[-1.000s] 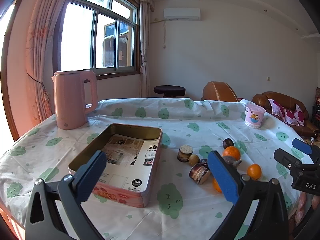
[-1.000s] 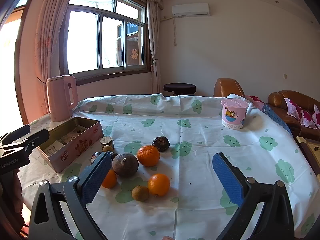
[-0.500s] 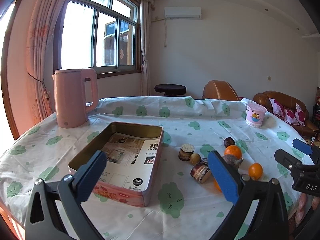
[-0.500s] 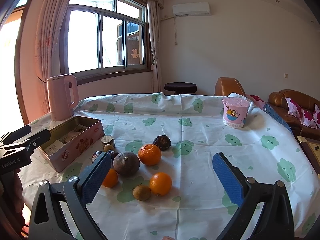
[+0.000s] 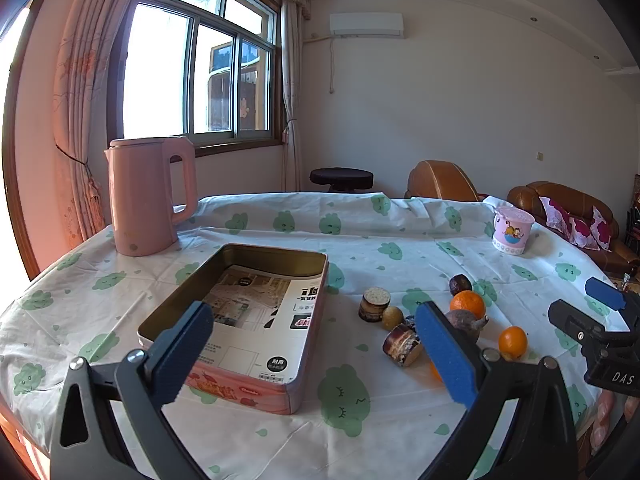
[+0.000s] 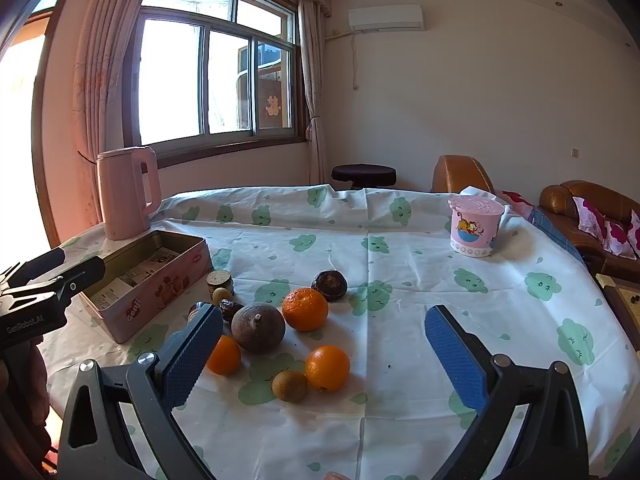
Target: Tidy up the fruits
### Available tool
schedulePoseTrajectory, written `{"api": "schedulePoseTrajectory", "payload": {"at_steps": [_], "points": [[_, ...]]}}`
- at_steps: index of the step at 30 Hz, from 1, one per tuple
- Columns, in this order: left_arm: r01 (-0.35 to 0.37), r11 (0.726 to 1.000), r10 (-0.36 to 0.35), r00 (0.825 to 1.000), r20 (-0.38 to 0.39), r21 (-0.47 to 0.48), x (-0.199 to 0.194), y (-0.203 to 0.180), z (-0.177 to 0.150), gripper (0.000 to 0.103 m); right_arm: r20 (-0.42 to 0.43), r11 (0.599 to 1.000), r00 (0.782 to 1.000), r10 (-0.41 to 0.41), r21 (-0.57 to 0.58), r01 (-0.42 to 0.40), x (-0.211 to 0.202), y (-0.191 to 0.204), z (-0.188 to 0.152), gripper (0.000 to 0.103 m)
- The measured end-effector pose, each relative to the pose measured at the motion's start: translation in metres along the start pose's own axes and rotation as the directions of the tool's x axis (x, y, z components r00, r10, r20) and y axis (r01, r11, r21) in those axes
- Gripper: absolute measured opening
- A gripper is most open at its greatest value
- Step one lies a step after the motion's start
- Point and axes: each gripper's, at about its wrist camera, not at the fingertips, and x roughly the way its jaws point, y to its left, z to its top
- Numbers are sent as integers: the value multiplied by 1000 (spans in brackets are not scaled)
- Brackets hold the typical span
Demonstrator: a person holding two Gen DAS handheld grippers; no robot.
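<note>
A pink open tin box (image 5: pixel 240 320) lined with printed paper lies on the table; it also shows in the right wrist view (image 6: pixel 148 280). Right of it lies a cluster of fruit: three oranges (image 6: pixel 305 309) (image 6: pixel 327 367) (image 6: pixel 224 355), a brown round fruit (image 6: pixel 258 327), a dark fruit (image 6: pixel 329 285), a small kiwi-like fruit (image 6: pixel 290 386), and cut cane pieces (image 5: pixel 375 304) (image 5: pixel 402 346). My left gripper (image 5: pixel 316 356) is open and empty above the table's near edge, facing the box. My right gripper (image 6: pixel 324 360) is open and empty, hovering before the fruit.
A pink kettle (image 5: pixel 150 196) stands at the back left. A pink lidded cup (image 6: pixel 475 230) stands at the back right. The table wears a white cloth (image 6: pixel 400 248) with green prints. Sofa (image 5: pixel 568 212) and stool (image 5: pixel 341 178) stand behind.
Both grippers have drifted slightly forward toward the table; the fruit and box look a little nearer. Both stay open. Nothing on the table has moved.
</note>
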Motion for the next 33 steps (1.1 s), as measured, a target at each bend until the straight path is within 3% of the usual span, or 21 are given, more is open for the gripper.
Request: {"api": "schedulePoseTrajectory", "payload": {"at_steps": [33], "points": [[0,1000,0,1000,-17,6,3,3,-9,103,-17,1000,1000,-5,10,5,4,-3,-8,102]]}}
